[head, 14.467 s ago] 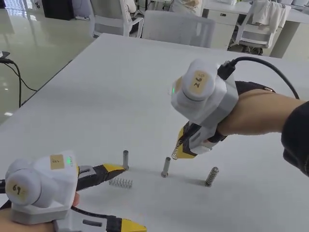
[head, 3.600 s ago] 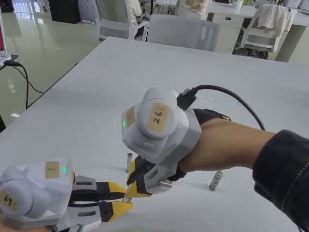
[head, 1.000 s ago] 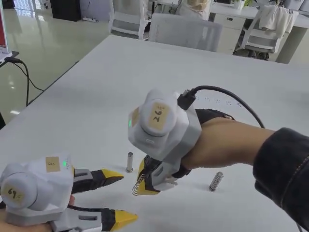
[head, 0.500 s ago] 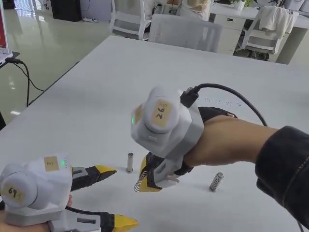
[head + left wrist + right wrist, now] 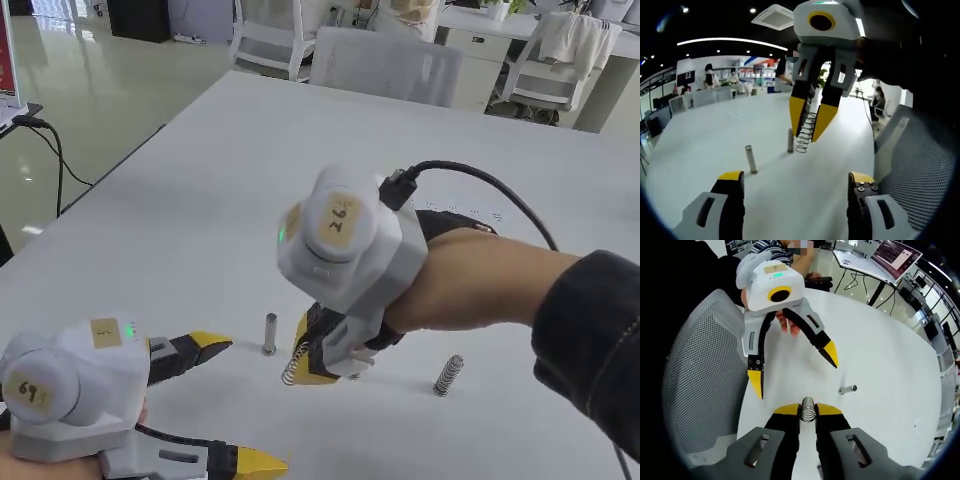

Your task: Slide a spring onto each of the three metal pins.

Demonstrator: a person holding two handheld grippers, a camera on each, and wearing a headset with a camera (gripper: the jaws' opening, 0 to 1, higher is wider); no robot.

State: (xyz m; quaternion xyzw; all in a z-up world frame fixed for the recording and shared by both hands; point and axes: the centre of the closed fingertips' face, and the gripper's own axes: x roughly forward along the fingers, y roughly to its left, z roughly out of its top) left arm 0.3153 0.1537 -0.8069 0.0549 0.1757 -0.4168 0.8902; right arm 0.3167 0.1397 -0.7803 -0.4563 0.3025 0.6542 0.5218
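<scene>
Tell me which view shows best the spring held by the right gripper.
The left gripper view: the spring hangs side-on, most coils visible between the tips of the right gripper. The right gripper view sees it end-on; the head view, partly hidden.

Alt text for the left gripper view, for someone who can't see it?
The right gripper, at the top, pinches a coiled metal spring in its yellow-tipped fingers beside a short upright metal pin on the white table. A second bare pin stands nearer the open left gripper.
</scene>
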